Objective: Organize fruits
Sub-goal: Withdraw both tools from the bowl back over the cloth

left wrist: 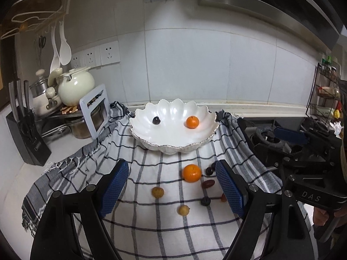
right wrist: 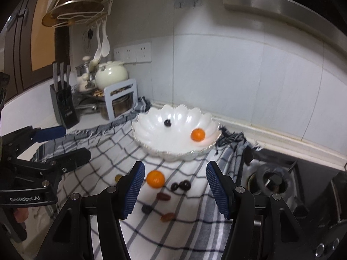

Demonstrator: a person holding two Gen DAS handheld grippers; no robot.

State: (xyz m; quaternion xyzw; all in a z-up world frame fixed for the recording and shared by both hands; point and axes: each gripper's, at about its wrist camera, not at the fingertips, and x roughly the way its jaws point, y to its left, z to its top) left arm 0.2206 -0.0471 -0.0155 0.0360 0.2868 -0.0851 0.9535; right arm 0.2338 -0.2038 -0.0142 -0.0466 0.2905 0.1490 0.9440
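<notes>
Left wrist view: left gripper [left wrist: 171,186] released, empty, tangerine [left wrist: 191,173] just ahead between fingers, bowl [left wrist: 173,145] beyond; right gripper [right wrist: 175,191] also released, farther right.

Open cloth [left wrist: 151,227] is left before the scattered fruit. The far side is blocked by the bowl [left wrist: 173,145], the left by the pot rack [left wrist: 95,110].

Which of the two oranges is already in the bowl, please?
The smaller-looking orange lying at the right inside the white bowl. The other orange lies on the checked cloth in front of it, among the small fruits.
</notes>
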